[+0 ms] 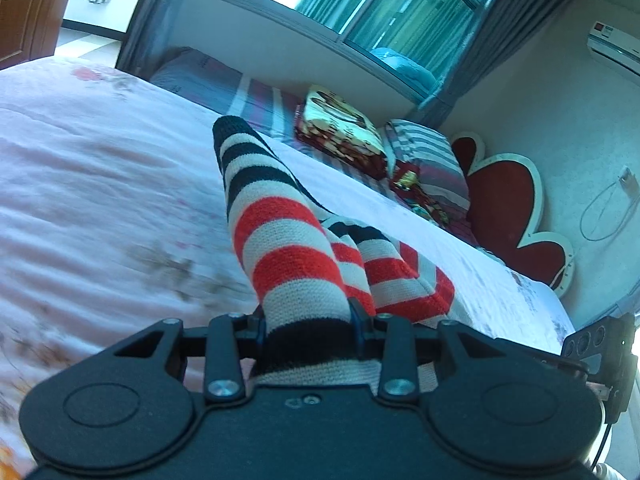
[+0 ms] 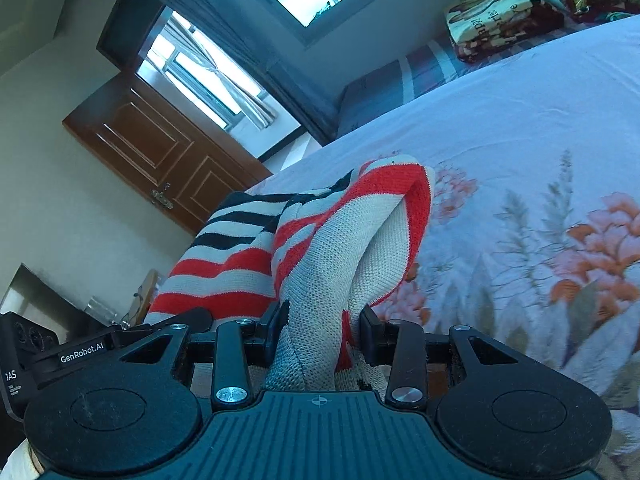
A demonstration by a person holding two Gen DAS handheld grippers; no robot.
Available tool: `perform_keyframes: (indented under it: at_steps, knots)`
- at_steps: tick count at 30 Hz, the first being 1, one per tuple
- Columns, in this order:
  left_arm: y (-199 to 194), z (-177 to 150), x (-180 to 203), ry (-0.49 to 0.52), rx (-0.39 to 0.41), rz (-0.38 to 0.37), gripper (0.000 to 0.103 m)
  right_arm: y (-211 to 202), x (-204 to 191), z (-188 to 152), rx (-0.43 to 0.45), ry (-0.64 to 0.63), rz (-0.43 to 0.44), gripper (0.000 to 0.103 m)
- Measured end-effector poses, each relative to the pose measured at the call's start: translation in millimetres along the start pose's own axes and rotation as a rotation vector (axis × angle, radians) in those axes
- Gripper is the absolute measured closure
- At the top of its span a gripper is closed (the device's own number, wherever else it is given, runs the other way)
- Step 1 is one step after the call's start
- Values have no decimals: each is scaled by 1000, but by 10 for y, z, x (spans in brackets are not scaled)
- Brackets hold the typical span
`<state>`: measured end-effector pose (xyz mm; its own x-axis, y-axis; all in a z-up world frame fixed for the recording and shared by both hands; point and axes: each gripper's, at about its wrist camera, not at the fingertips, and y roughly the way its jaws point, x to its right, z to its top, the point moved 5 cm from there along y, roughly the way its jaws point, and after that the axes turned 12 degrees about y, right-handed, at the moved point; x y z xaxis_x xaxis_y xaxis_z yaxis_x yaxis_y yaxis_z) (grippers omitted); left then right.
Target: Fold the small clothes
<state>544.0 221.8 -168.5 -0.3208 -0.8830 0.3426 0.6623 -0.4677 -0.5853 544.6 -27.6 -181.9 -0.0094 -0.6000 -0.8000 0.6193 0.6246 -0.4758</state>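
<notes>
Striped knit [image 1: 280, 236] — red, cream and navy bands — bunched and lifted over the bed [image 1: 100, 184], one end gathered between the fingers of the left gripper [image 1: 310, 326], another part between the fingers of the right gripper [image 2: 322, 330]. Both pairs of tongs pressed onto folds of the knit, cloth filling the gap between the pads and spilling back toward each camera. In the left wrist view, a narrow striped part standing up and away from the jaws, navy at its far tip, with more folds draped to the right. In the right wrist view, the cream inner face turned outward near the jaws, red-edged fold arching above, navy-striped part hanging to the left. Under the knit, a pale floral cover [image 2: 540, 240], flowers in orange and grey-green. At the far side of the bed, a striped sheet [image 1: 256, 100] and a folded printed blanket [image 1: 340, 120]; right of that, a striped pillow [image 1: 428, 152] near a red headboard [image 1: 504, 208] with a white rim. Beyond, a window [image 1: 400, 12] with grey curtains, an air conditioner [image 1: 612, 44] high on the right wall. Brown door [image 2: 160, 152] at left in the right wrist view. Left view partly blurred.
</notes>
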Motion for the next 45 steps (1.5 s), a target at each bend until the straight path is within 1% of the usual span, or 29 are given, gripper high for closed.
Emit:
perform_keyframes:
  at_steps: [5, 9, 11, 12, 14, 16, 18, 19, 20, 22, 23, 25, 27, 28, 30, 33, 36, 38, 39, 43, 45]
  knots:
    - [128, 28, -412, -5, 6, 10, 68, 393, 17, -19, -10, -2, -20, 64]
    - [265, -107, -656, -8, -17, 29, 67, 529, 178, 12, -11, 6, -42, 64]
    - [295, -207, -794, -36, -17, 19, 61, 537, 260, 24, -17, 17, -32, 64]
    - [299, -232, -827, -36, -14, 17, 60, 529, 281, 10, -21, 12, -34, 64]
    - [303, -251, -844, -28, -9, 24, 51, 540, 342, 13, -26, 16, -48, 59]
    - [296, -235, -843, -11, -9, 48, 44, 521, 395, 60, -17, 40, -69, 44]
    - [258, -212, -835, -8, -12, 64, 44, 442, 425, 117, -2, 53, -78, 44]
    - [212, -184, -821, -4, -5, 78, 46, 402, 415, 145, 7, 49, -86, 44]
    - [150, -147, -802, 3, 9, 94, 50, 358, 390, 172, 20, 42, -95, 44]
    - [10, -36, -738, 15, 62, 113, 50, 249, 266, 252, 61, 8, -109, 45]
    - [-30, 28, -711, 19, 83, 106, 50, 226, 187, 295, 80, -23, -114, 45]
    - [-1, 165, -641, 41, 87, 96, 51, 252, -37, 328, 103, -88, -111, 66]
    - [127, 266, -555, 65, 62, 82, 51, 380, -217, 354, 102, -137, -106, 67]
    - [220, 285, -526, 78, 42, 84, 51, 459, -278, 349, 95, -166, -113, 67]
    - [408, 275, -549, 71, 5, 103, 51, 642, -328, 342, 73, -195, -125, 67]
    - [577, 250, -633, 56, -20, 131, 52, 883, -249, 338, 56, -216, -186, 67]
    - [647, 233, -654, 70, -30, 150, 53, 1048, 7, 301, 37, -214, -237, 67]
    - [667, 210, -659, 83, -37, 158, 53, 1061, 115, 280, 56, -220, -255, 75]
    - [683, 204, -660, 93, -41, 163, 53, 1058, 139, 272, 61, -217, -262, 81]
    - [612, 220, -637, 80, -29, 185, 56, 1003, 41, 291, 44, -229, -297, 81]
    - [485, 225, -577, 87, -12, 190, 55, 825, -89, 282, 73, -234, -265, 81]
